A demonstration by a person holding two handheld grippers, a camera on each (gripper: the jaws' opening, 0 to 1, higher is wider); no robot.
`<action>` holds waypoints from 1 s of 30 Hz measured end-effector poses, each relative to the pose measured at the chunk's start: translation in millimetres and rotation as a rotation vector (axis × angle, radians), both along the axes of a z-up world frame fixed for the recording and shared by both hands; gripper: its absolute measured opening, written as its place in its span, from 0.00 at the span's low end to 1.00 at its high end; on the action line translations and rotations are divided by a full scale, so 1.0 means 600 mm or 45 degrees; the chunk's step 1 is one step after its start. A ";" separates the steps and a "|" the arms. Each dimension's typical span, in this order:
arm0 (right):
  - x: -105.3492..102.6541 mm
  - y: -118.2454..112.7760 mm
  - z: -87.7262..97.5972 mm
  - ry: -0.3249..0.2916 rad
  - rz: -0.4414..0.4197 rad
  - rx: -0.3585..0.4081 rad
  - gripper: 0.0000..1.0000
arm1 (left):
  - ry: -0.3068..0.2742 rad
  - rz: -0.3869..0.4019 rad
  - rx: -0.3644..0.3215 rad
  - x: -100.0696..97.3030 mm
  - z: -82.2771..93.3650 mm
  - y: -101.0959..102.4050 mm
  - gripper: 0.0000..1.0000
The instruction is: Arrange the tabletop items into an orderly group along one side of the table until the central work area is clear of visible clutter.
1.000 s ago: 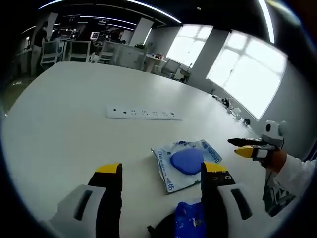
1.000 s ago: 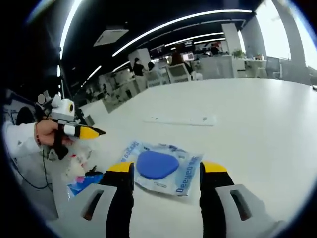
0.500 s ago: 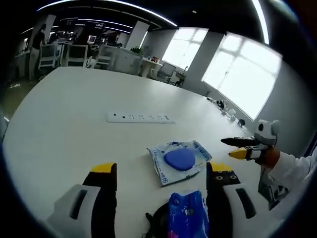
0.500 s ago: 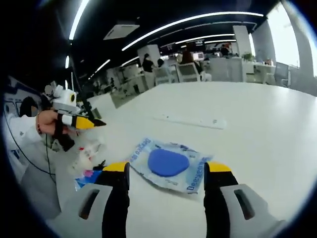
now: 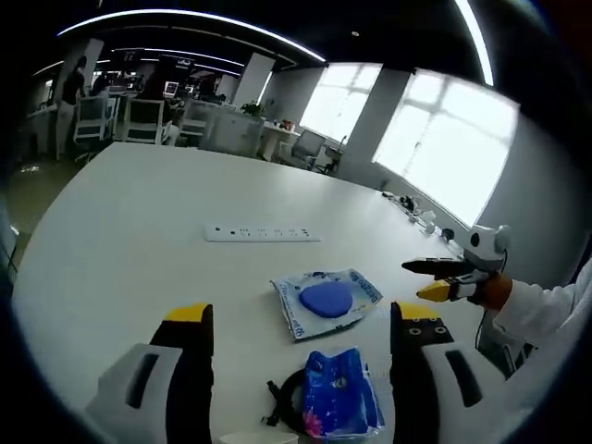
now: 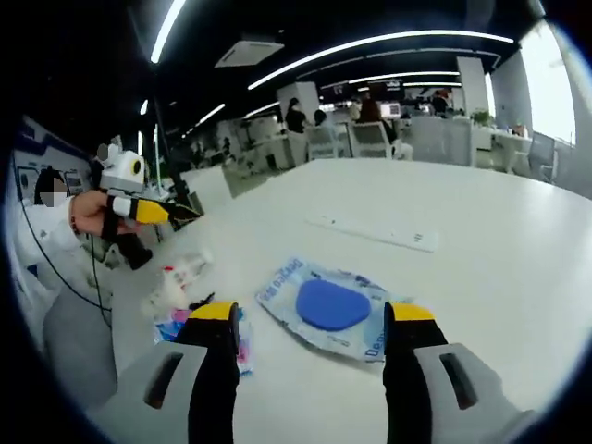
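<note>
Left gripper view: left tongs [image 5: 301, 324] spread wide above the white surface [image 5: 120, 240], nothing between the jaws. Straight ahead, flat on the surface, a clear packet with a blue pad inside [image 5: 327, 301]; nearer, just beside it, a crumpled blue wrapper [image 5: 340, 396] lying on a dark cable loop [image 5: 282, 416]. Farther off, well apart from the rest, a white power strip [image 5: 263, 233]. At the right, right tongs [image 5: 427, 278] carried in a hand, seen side-on, so spread or pressed together cannot be told here.

Right gripper view: right tongs [image 6: 306, 319] spread apart and empty, aimed at the same packet [image 6: 328, 306], which sits mid-surface. To the left, near the surface's edge [image 6: 139, 314], a small heap: blue wrapper [image 6: 176, 328] and a pale crumpled item [image 6: 176, 282]. Left tongs [image 6: 171, 211] held up at far left.

Likely step: taking the packet toward that heap. Best done by lowering onto one packet edge rather than the bulging pad, pinching the thin film firmly, then lifting clear before moving sideways to avoid dragging the neighbouring wrapper.
</note>
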State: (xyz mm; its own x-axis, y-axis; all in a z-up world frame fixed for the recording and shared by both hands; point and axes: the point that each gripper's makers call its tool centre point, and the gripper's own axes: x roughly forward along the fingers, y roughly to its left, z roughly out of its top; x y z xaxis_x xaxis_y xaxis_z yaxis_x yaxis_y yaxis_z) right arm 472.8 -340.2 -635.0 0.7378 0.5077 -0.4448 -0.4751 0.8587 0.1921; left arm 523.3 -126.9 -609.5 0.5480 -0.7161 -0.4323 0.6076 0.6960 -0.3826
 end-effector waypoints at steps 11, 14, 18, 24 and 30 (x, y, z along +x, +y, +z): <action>-0.015 0.017 0.008 -0.008 0.059 -0.018 0.60 | -0.005 0.004 -0.005 -0.044 0.015 0.019 0.83; -0.017 0.020 0.008 -0.009 0.073 -0.020 0.60 | 0.000 -0.001 -0.005 -0.057 0.014 0.021 0.84; -0.021 0.025 0.003 0.001 0.088 -0.021 0.59 | 0.007 0.000 -0.004 -0.074 0.010 0.024 0.84; -0.025 0.035 -0.003 0.011 0.113 -0.016 0.59 | 0.019 -0.003 0.016 -0.094 0.006 0.032 0.85; -0.030 0.046 -0.005 0.019 0.151 -0.014 0.58 | 0.026 0.002 0.007 -0.114 0.007 0.035 0.86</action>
